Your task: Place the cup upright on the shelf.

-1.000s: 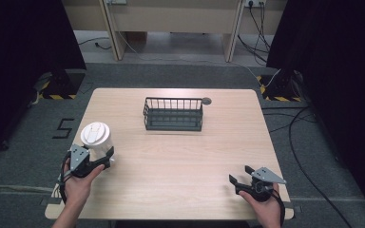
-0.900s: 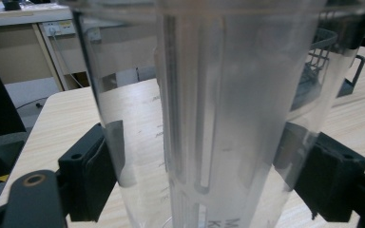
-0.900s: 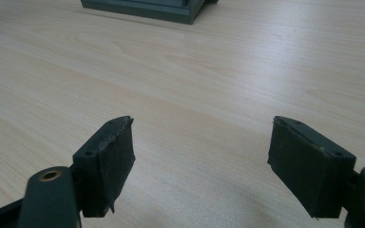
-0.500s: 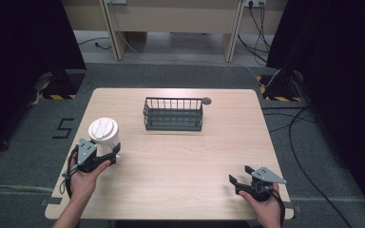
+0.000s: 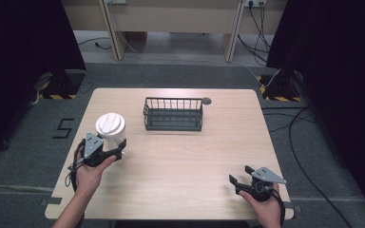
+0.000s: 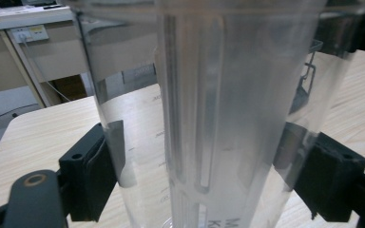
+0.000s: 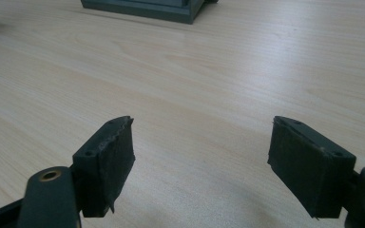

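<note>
The high view looks down on a pale wooden table (image 5: 180,175) standing on grey carpet. At its left side the person's left hand (image 5: 89,172) holds the left gripper (image 5: 120,149), whose jaws sit on either side of a clear plastic cup (image 5: 110,129) with a white lid. The cup stands upright near the table's left edge, to the left of and a little nearer the person than a dark wire basket (image 5: 173,114). The basket sits at the middle of the far half of the table, and a small dark round disc (image 5: 206,100) lies just beyond its right far corner.

In the left gripper view the cup (image 6: 209,104) rises close before the camera, with both black pads (image 6: 92,178) pressed against its clear wall, one on each side, so the left gripper (image 6: 209,180) is clamped on the cup. Printed marks show on the cup's wall, too faint to read.

At the table's near right corner the right hand (image 5: 265,205) holds the right gripper (image 5: 237,179) low over the wood. In the right gripper view its jaws stand wide apart around bare tabletop (image 7: 195,95), the right gripper (image 7: 202,164) released and holding nothing, and the basket's base (image 7: 142,9) shows at the top edge, well apart.
</note>
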